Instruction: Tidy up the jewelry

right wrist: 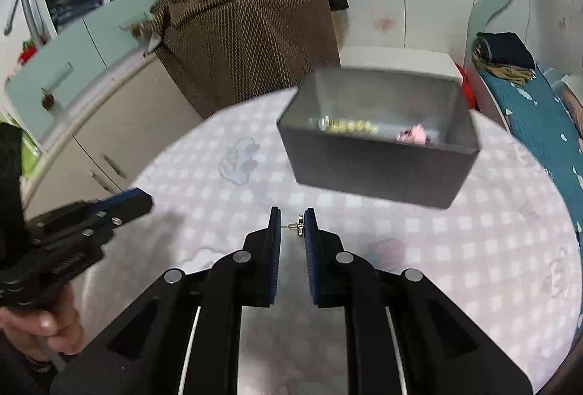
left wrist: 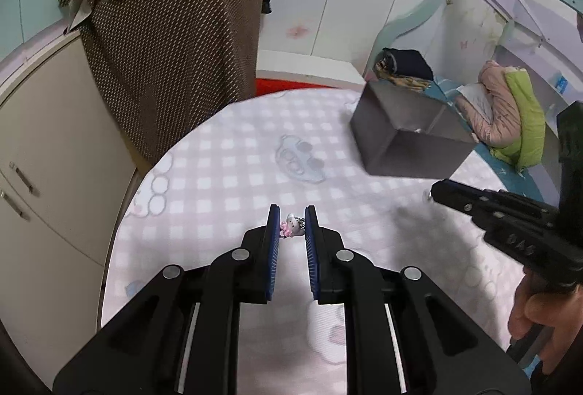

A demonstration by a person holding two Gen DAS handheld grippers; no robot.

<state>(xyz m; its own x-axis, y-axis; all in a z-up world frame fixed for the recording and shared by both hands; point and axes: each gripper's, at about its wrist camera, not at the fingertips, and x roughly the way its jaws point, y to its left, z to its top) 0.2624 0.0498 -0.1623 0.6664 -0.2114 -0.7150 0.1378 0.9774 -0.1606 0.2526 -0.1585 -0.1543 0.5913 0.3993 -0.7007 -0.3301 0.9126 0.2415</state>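
The left gripper [left wrist: 291, 225] is clamped on a small white-and-pink charm [left wrist: 291, 226], held above the checked table [left wrist: 226, 154]. The right gripper [right wrist: 291, 223] pinches a tiny stud earring [right wrist: 297, 223] by its ends. Both pieces look bound for the grey box [right wrist: 382, 172], which stands open ahead and already holds beads [right wrist: 349, 127]. Carry each over the rim before releasing, one gripper at a time; the stud's grip looks slight and could slip.
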